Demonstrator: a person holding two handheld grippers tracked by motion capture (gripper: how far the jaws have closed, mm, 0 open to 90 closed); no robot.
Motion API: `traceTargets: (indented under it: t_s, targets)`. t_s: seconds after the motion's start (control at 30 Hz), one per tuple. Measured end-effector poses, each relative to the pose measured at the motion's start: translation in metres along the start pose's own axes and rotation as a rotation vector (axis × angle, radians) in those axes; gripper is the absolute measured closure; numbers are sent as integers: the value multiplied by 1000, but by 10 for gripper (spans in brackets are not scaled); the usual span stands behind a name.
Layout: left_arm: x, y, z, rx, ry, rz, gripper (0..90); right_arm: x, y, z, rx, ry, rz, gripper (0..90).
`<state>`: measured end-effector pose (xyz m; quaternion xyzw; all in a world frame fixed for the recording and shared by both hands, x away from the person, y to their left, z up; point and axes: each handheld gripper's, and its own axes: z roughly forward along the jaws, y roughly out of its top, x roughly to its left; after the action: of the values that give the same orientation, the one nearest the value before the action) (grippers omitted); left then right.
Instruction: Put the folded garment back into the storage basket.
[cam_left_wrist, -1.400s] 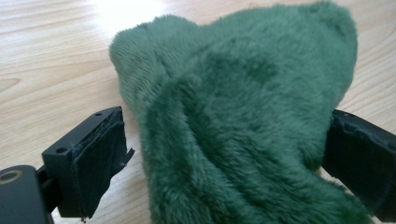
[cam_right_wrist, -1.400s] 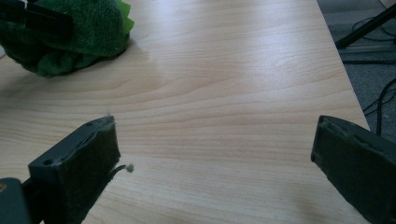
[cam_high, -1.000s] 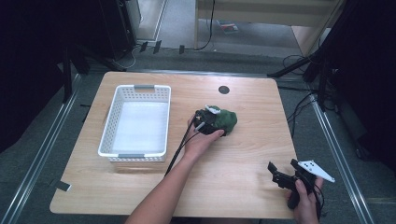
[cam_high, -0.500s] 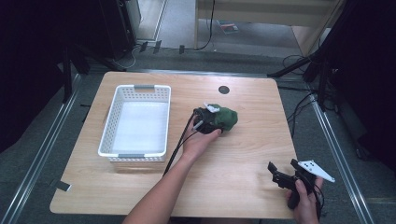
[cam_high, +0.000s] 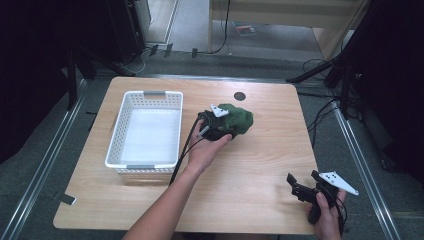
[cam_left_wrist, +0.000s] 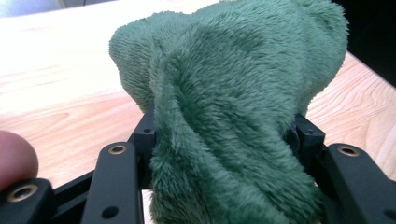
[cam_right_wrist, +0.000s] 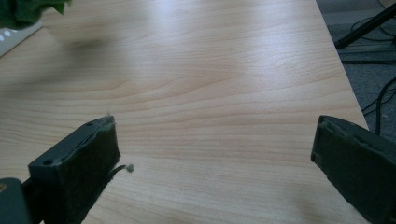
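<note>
A green plush cloth (cam_high: 239, 118) hangs bunched near the middle of the wooden table (cam_high: 260, 165), just right of the white basket (cam_high: 116, 135). My left gripper (cam_high: 220, 126) is shut on it. In the left gripper view the plush cloth (cam_left_wrist: 233, 79) is pinched between the two black jaws, and the left gripper (cam_left_wrist: 224, 135) holds it a little above the tabletop. My right gripper (cam_high: 303, 180) rests at the table's near right corner, open and empty. In the right gripper view the right gripper (cam_right_wrist: 215, 149) has its jaws wide apart over bare wood, with the green cloth (cam_right_wrist: 28, 9) far off at the top left.
The white basket holds nothing that I can see. A small black round hole (cam_high: 240, 95) sits in the tabletop behind the cloth. Cables and stand legs (cam_high: 325, 70) lie on the floor beyond the far and right edges.
The left gripper and the green cloth have shifted slightly up and away from me. The right gripper has stayed where it was.
</note>
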<state>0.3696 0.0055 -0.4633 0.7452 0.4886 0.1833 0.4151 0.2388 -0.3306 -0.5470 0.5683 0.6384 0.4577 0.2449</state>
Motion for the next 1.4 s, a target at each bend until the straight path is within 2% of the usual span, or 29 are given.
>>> traceTargets:
  t_s: [0.2, 0.27, 0.33, 0.4, 0.5, 0.67, 0.8, 1.07, 1.13, 1.2, 1.4]
  targets:
    - [10, 4, -23, -43, 8, 2, 454, 0, 0, 0, 0, 0, 2, 12]
    - [11, 4, -26, -42, 6, -4, 454, 0, 0, 0, 0, -1, 2, 12]
    - [15, 6, -36, -50, 9, 16, 454, 0, 0, 0, 0, -2, 2, 12]
    - [16, 6, -40, -54, 7, 15, 454, 0, 0, 0, 0, -1, 3, 12]
    - [24, 7, -55, -67, 11, 19, 453, 0, 0, 0, 2, -2, 4, 12]
    - [34, 7, -69, -82, 24, 21, 452, 0, 0, 0, 1, -3, 2, 12]
    - [47, 6, -84, -104, 40, 5, 453, 0, 0, 0, 3, -4, 0, 12]
    - [65, 3, -103, -131, 66, -19, 453, 0, 0, 0, 4, -5, 0, 12]
    - [75, 1, -109, -138, 82, -32, 452, 0, 0, 0, 3, -5, -1, 12]
    - [79, 0, -111, -140, 86, -38, 453, 0, 0, 0, 3, -6, -1, 12]
    - [106, -10, -120, -142, 141, -85, 452, 0, 0, 0, 3, -7, -1, 12]
